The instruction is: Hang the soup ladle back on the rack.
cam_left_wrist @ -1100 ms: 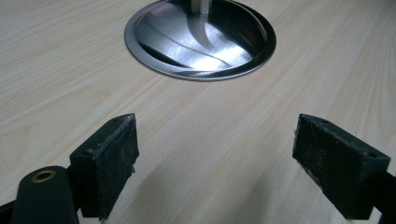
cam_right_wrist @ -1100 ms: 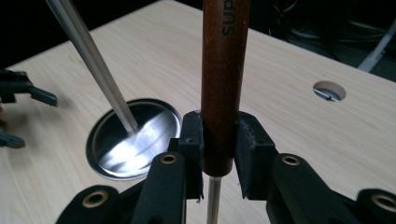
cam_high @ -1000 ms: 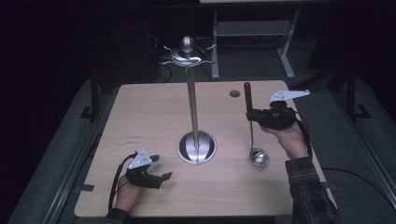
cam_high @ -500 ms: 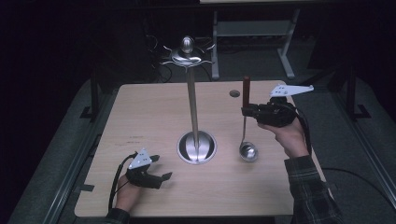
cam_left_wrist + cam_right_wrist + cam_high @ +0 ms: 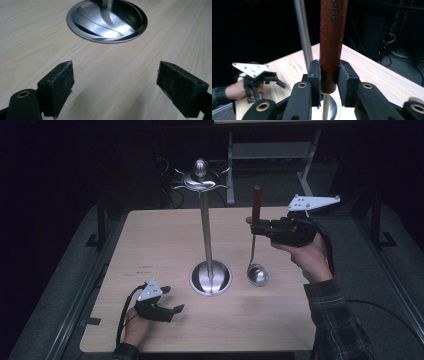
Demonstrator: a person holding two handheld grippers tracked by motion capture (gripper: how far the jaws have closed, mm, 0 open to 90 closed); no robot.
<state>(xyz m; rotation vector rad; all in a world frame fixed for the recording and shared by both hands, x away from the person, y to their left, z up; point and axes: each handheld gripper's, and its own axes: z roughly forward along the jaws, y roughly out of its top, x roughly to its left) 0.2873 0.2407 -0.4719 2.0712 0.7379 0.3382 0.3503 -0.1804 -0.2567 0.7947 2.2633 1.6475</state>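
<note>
A ladle (image 5: 257, 274) with a brown wooden handle (image 5: 331, 37) hangs upright above the table, its steel bowl just over the wood. My right gripper (image 5: 255, 225) is shut on that handle, and in the right gripper view both pads (image 5: 314, 80) press its sides. A tall steel stand (image 5: 206, 235) with hooks at the top (image 5: 199, 179) rises from a round base (image 5: 107, 21) at the table's middle, left of the ladle. My left gripper (image 5: 172, 301) rests at the near left of the table, open, nothing between its pads (image 5: 60, 85).
The light wooden table (image 5: 150, 245) has a small dark hole hidden behind the ladle handle area. A metal frame (image 5: 270, 155) stands behind the table in the dark. Grey floor surrounds the table.
My right gripper has lifted the ladle and carried it a little left toward the stand; the bowl has left the tabletop. The left gripper has stayed put.
</note>
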